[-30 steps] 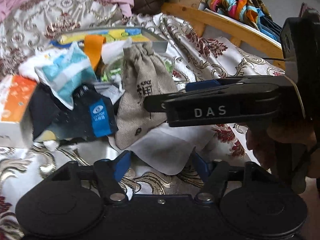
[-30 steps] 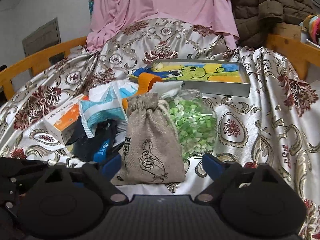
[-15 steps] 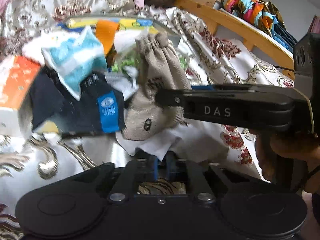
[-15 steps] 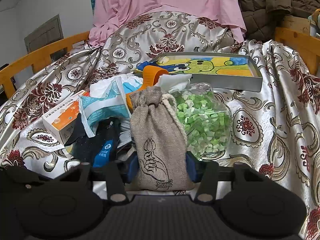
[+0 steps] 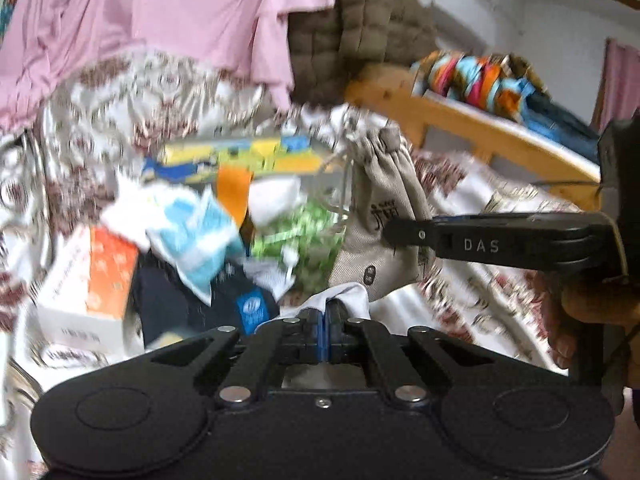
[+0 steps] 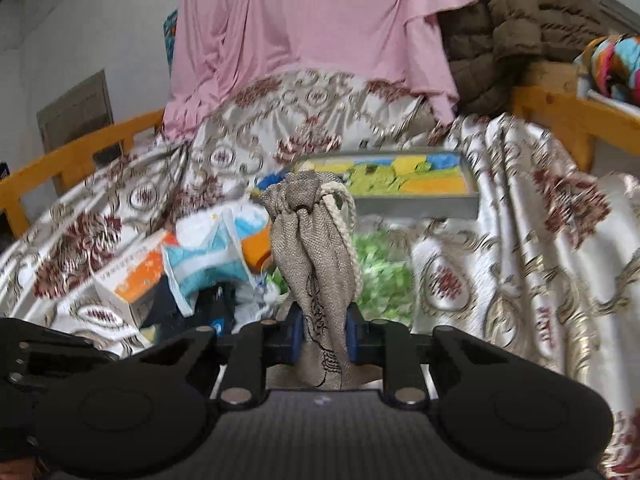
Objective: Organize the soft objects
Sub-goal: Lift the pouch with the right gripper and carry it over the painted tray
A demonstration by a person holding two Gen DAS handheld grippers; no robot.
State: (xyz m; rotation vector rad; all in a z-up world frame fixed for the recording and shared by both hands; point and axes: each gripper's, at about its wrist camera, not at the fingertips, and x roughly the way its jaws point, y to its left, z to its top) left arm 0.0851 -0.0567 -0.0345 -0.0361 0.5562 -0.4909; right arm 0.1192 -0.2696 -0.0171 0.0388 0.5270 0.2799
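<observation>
Orange-and-white cardboard box (image 6: 132, 280) lies leftmost in the pile, then a blue-and-white plastic packet (image 6: 208, 260), with a clear bag of green pieces (image 6: 380, 272) behind. Left gripper (image 5: 325, 322) is pressed together on a white cloth (image 5: 340, 296). Right gripper (image 6: 323, 332), its jaws just closing, pinches the grey burlap drawstring pouch (image 6: 316, 256), held upright. Bare floral bedspread (image 6: 520, 264) lies rightward.

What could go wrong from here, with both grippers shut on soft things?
1. The right gripper pinches the grey burlap drawstring pouch only near its bottom, so it may slip out.
2. The left gripper holds just an edge of the white cloth, which could drag nearby clutter such as the dark sock pack.
</observation>
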